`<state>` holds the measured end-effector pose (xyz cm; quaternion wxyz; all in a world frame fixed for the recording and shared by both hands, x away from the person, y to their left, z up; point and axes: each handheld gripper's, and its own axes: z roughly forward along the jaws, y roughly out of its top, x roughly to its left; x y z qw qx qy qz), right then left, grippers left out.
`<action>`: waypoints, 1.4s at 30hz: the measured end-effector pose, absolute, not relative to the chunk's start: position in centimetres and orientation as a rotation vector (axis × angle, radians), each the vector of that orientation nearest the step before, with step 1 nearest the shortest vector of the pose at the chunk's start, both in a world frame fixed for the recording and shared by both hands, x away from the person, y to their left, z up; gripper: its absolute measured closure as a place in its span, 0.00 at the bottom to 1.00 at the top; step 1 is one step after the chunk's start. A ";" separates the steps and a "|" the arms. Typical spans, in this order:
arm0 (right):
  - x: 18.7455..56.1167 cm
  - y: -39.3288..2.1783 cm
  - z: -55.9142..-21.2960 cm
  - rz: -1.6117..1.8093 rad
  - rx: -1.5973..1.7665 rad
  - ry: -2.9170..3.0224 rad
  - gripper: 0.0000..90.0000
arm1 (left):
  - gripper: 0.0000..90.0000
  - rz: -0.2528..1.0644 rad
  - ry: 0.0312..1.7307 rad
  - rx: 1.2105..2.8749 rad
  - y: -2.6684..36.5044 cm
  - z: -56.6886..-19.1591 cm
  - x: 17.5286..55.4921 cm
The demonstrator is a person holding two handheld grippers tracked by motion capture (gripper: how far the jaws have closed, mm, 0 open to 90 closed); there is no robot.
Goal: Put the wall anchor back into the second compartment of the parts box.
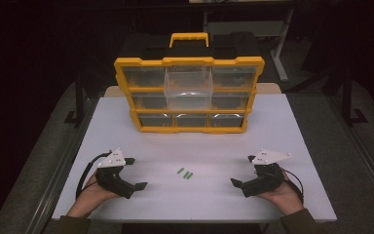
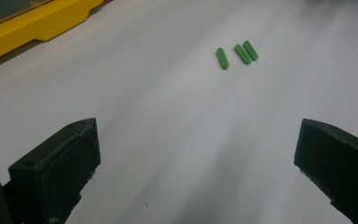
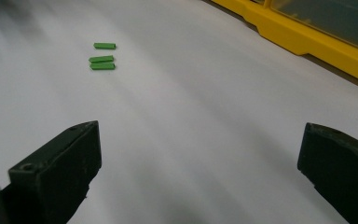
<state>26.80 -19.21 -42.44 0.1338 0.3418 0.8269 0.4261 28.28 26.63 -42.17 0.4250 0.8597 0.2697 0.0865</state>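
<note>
Three small green sticks (image 1: 185, 173) lie on the white table (image 1: 297, 146) near its front middle, one a little apart from a touching pair. In the left gripper view the sticks (image 2: 242, 53) are ahead and to the right; in the right gripper view they (image 3: 101, 59) are ahead and to the left. My left gripper (image 1: 136, 173) rests at the front left, open and empty (image 2: 198, 135). At the front right, my right gripper (image 1: 242, 170) is also open with nothing between its jaws (image 3: 200, 133). Both point inward at the sticks from a distance.
A yellow organizer case (image 1: 190, 95) with clear drawers stands upright at the back middle of the table, black handle block behind it. Its yellow edge shows in the left gripper view (image 2: 42, 23) and the right gripper view (image 3: 307, 39). Dark floor surrounds the table.
</note>
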 end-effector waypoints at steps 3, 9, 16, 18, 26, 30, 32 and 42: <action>26.8 -19.3 -42.4 1.245 0.988 2.394 0.00 | 0.00 0.219 0.678 2.151 26.6 -42.1 28.3; 26.8 -19.3 -42.4 1.249 0.991 2.394 0.00 | 0.00 0.212 0.679 2.138 26.5 -41.9 28.3; 26.7 -19.2 -42.3 1.257 0.985 2.392 0.00 | 0.00 0.202 0.678 2.145 26.1 -41.9 28.7; 26.8 -19.2 -42.2 1.266 0.986 2.389 0.00 | 0.00 0.200 0.672 2.151 25.9 -41.8 28.8; 26.9 -19.1 -42.2 1.274 0.976 2.392 0.00 | 0.00 0.183 0.651 2.165 24.9 -41.4 29.6; 26.9 -19.2 -42.2 1.280 0.979 2.390 0.00 | 0.00 0.172 0.651 2.166 24.4 -41.4 30.0; 26.9 -19.2 -42.2 1.272 0.976 2.400 0.00 | 0.00 0.171 0.654 2.166 24.2 -41.4 30.1; 27.0 -18.5 -42.4 1.253 0.953 2.416 0.00 | 0.00 0.145 0.631 2.167 23.1 -41.0 30.7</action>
